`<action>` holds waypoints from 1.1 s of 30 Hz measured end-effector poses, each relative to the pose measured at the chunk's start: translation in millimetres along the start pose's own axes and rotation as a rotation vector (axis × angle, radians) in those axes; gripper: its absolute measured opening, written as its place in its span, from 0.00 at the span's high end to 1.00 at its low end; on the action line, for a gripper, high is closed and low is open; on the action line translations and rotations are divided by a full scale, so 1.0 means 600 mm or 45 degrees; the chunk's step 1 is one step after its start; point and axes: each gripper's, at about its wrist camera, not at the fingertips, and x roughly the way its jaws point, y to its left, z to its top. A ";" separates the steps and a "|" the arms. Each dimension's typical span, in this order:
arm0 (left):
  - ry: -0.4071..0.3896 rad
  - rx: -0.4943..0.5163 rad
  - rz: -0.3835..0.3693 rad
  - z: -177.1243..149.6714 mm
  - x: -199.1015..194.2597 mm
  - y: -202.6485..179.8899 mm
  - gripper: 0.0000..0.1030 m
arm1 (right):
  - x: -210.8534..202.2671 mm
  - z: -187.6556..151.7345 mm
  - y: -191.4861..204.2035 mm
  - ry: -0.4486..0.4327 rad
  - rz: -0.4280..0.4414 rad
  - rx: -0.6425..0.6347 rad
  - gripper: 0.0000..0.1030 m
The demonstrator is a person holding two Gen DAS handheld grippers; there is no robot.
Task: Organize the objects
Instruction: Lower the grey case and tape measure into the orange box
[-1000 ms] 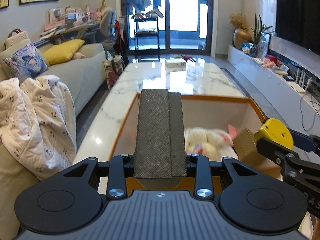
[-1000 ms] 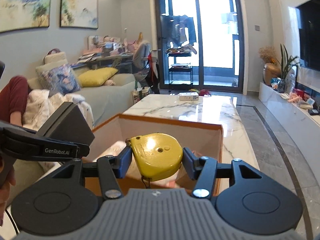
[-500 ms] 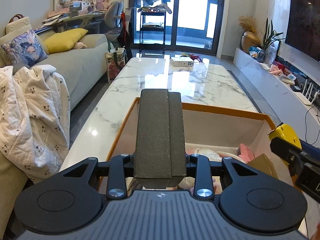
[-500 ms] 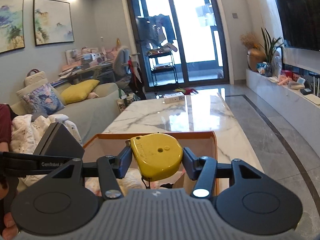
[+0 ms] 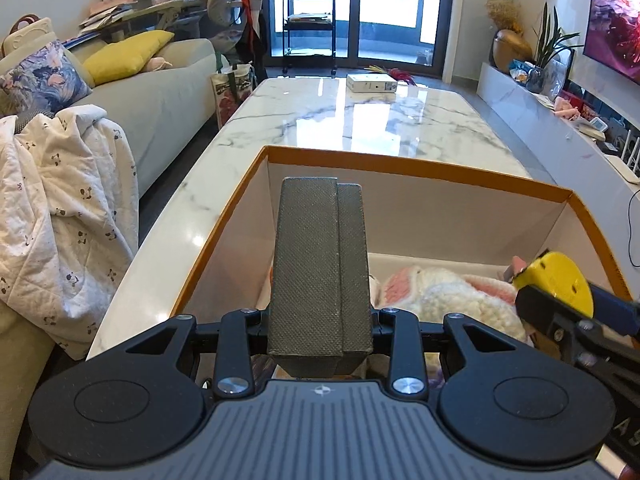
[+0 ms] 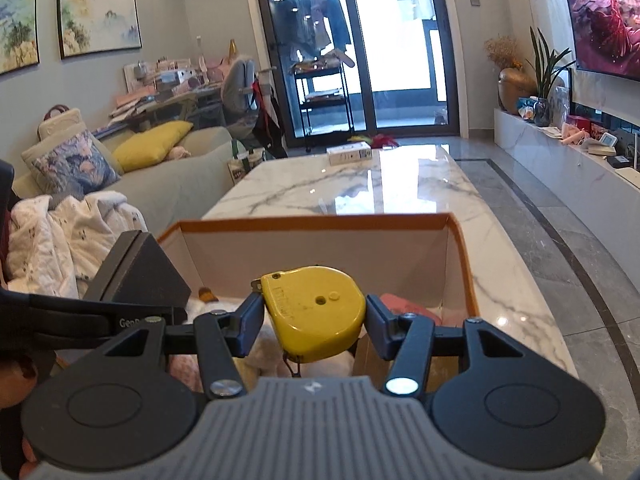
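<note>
- Placement looks like the step in hand: the right gripper [image 6: 314,314] has its blue fingers [image 6: 250,326] clamped on either side of a yellow tape measure [image 6: 316,312], holding it above the open box [image 6: 312,224].
- Left gripper [image 5: 320,276] carries nothing I can see; its two grey pads [image 5: 308,268] are pressed flat together, and it hangs over the near left part of the same box.
- Seen from the left wrist, the tape measure [image 5: 560,284] sits at the box's right side, over its soft contents rather than among them.
- Next move, as I judge it: lower the right gripper toward a free spot inside, then spread the fingers so the tape measure drops clear. The short cord dangling under it might snag on a finger.
- Box contents: a fluffy cream and pink plush toy [image 5: 444,292] fills much of the floor, with something pink [image 6: 404,304] by the right wall. A brown cardboard piece shows below the right fingers; I cannot tell what it is.
- The box stands on the marble table [image 5: 360,120], and a small white carton [image 5: 370,82] lies well apart at the far end.
</note>
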 end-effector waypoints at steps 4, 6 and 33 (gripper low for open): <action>-0.006 -0.012 0.007 0.000 0.000 -0.001 0.63 | 0.005 -0.007 -0.001 0.002 -0.030 -0.003 0.45; -0.007 0.000 0.016 0.000 0.001 -0.001 0.63 | 0.006 -0.011 -0.003 0.005 -0.040 -0.004 0.45; 0.010 0.051 0.083 -0.008 0.012 -0.008 0.44 | 0.003 -0.022 0.016 0.013 -0.076 -0.106 0.40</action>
